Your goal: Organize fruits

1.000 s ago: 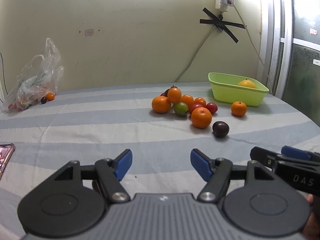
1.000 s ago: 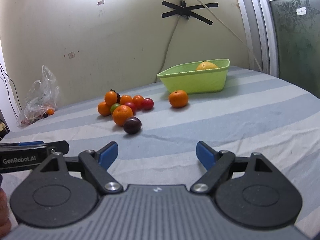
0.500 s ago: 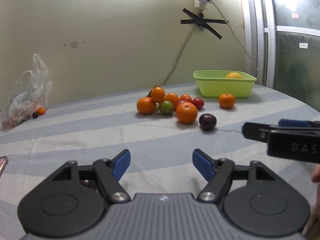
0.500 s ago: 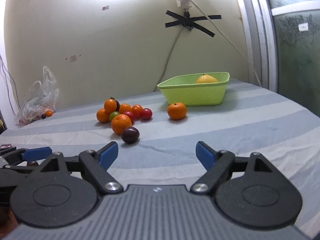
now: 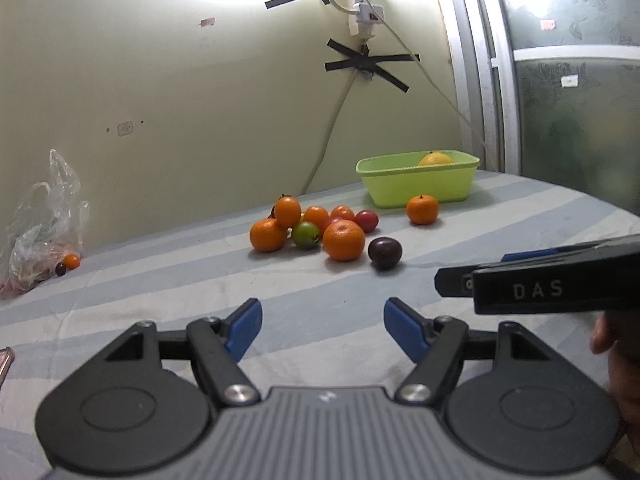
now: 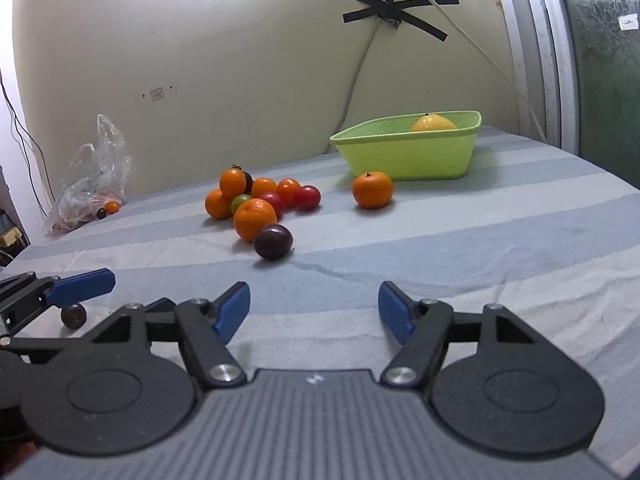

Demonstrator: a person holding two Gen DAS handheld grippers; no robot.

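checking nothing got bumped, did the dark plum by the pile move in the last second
No. The dark plum lies just in front and to the right of the front orange, as it did before.

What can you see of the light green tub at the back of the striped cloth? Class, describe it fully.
The light green tub is a rectangular, open-topped container that looks like smooth plastic, with a rolled rim and walls that slope inward toward the base. It sits upright on the striped cloth near the wall, beyond the pile of fruit. One yellow fruit rests inside, its top showing above the rim. A lone orange lies on the cloth just in front of the tub; whether they touch cannot be told.
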